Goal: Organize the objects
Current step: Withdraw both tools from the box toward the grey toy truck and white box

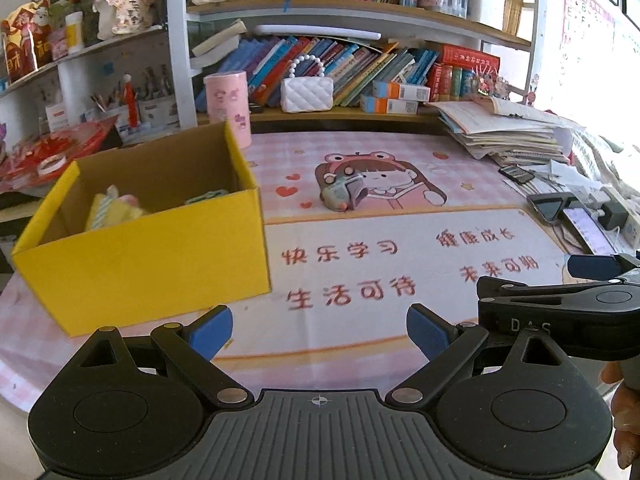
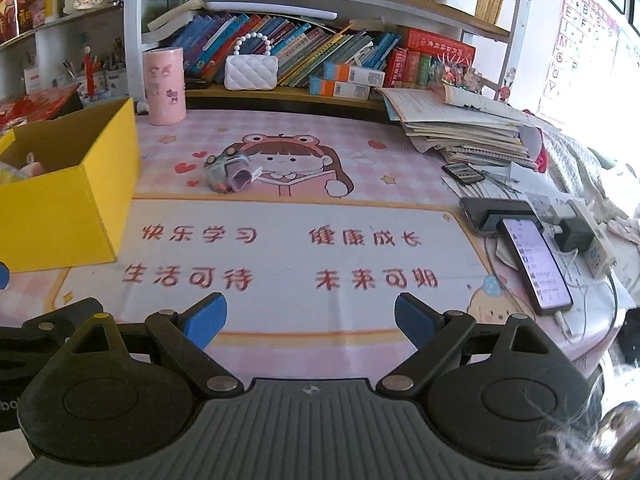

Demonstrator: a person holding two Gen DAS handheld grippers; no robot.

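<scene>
A small grey and purple toy point(image 1: 343, 192) point(image 2: 232, 174) lies alone on the pink desk mat, on the printed cartoon girl. Left of it stands an open yellow cardboard box point(image 1: 152, 256) point(image 2: 60, 216) with several small items inside. My left gripper point(image 1: 320, 332) hovers over the mat's near edge, open, nothing between its blue pads. My right gripper point(image 2: 310, 320) is beside it, also open and empty, well short of the toy. Part of the right gripper's black body shows at the right of the left wrist view.
A pink cylinder point(image 2: 165, 86) stands behind the box. A white quilted bag point(image 2: 251, 72) and books fill the shelf at the back. A paper stack point(image 2: 464, 128), phones point(image 2: 536, 264) and a charger with cables crowd the right side.
</scene>
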